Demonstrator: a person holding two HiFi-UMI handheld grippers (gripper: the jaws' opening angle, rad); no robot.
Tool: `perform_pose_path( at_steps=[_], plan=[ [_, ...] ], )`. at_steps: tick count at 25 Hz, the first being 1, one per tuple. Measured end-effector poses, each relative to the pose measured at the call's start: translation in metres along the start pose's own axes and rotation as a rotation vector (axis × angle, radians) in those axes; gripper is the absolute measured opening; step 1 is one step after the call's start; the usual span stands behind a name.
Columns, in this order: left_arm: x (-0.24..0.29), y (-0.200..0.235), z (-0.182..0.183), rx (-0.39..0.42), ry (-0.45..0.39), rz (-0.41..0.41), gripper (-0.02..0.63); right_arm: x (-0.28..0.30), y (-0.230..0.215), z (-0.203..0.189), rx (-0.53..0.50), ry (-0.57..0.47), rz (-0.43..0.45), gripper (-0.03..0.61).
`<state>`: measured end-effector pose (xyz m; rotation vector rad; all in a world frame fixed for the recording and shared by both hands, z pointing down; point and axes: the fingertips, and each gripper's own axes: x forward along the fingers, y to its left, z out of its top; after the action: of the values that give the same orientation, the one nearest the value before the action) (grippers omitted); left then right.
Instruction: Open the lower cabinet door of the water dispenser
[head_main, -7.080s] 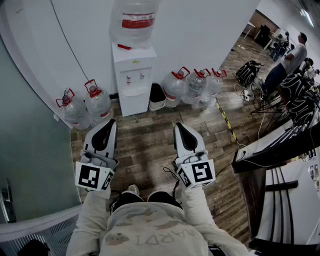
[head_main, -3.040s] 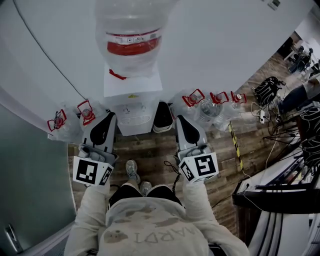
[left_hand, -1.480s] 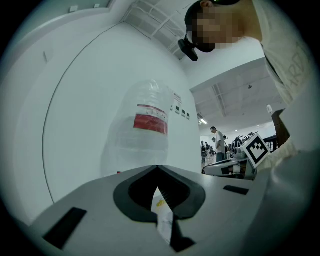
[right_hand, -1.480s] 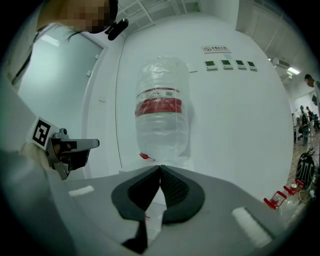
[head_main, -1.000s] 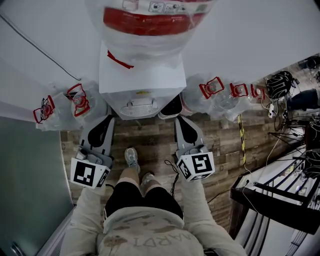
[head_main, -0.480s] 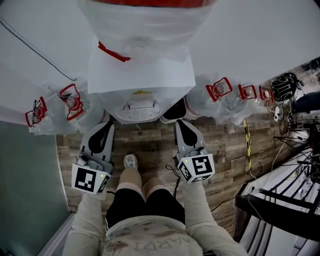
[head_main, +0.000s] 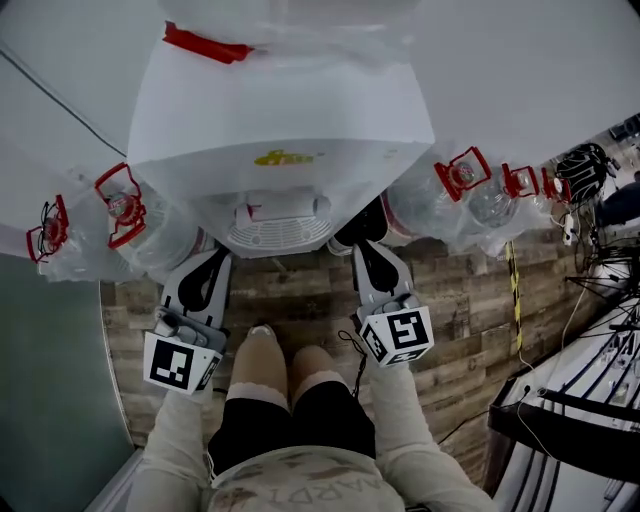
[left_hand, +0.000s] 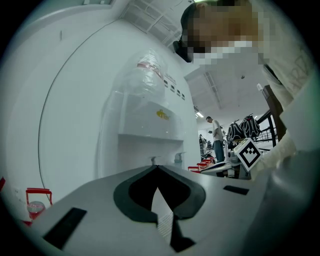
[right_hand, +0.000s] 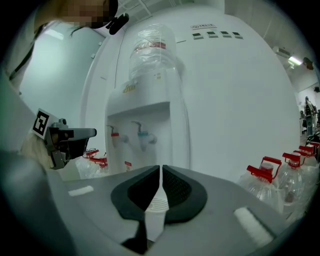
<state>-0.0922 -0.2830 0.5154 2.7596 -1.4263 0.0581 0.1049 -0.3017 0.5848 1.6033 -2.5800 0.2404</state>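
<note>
White dispenser (head_main: 280, 120) stands against the wall (head_main: 520, 70), dead ahead of the crouched person. Jugs (head_main: 125, 210) with red caps sit on both sides, bottle (right_hand: 150, 50) on top. Door is the lower front panel, below the taps (right_hand: 142, 137), and no view shows it. Head view gets only the top and drip tray (head_main: 278, 232); both gripper views have it behind the tongs' own bodies.

Left tongs (head_main: 216, 256) pinched tip to tip, nothing in them. Right tongs (head_main: 364, 246) likewise closed to a thin slit, empty. Both point about level at the dispenser front, near it but not touching, one each side of the knees (head_main: 275, 355), above the wood floor (head_main: 300, 300).

Step, as I judge it: approach to the door. To do it well, get low enough that the door edge or handle shows in a gripper view before committing. Which side is hinged I cannot tell. One tongs is enough: spread its jaws first, then hook or pinch the free edge and pull along the swing arc, not straight back. Keep the other tongs clear of the swing and off the jugs, which crowd both sides.
</note>
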Motion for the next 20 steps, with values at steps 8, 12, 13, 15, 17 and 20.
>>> perform_pose_path(
  at_steps=[8, 12, 13, 15, 17, 20],
  plan=[
    [0.005, 0.004, -0.09, 0.077, -0.049, -0.014, 0.003, 0.021, -0.01, -0.098, -0.027, -0.014, 0.033, 0.031],
    [0.004, 0.003, -0.134, 0.11, -0.06, -0.01, 0.003, 0.03, -0.016, -0.148, -0.041, -0.022, 0.042, 0.037],
    [0.004, 0.002, -0.143, 0.118, -0.066, -0.009, 0.003, 0.032, -0.018, -0.159, -0.039, -0.025, 0.044, 0.037],
    [0.002, 0.001, -0.16, 0.13, -0.071, -0.005, 0.004, 0.035, -0.022, -0.178, -0.025, -0.031, 0.045, 0.037],
    [-0.002, 0.0, -0.173, 0.141, -0.073, 0.0, 0.003, 0.037, -0.025, -0.196, 0.001, -0.034, 0.048, 0.037],
    [-0.007, -0.002, -0.183, 0.148, -0.081, 0.005, 0.003, 0.041, -0.031, -0.218, 0.048, -0.022, 0.061, 0.043]
  ],
)
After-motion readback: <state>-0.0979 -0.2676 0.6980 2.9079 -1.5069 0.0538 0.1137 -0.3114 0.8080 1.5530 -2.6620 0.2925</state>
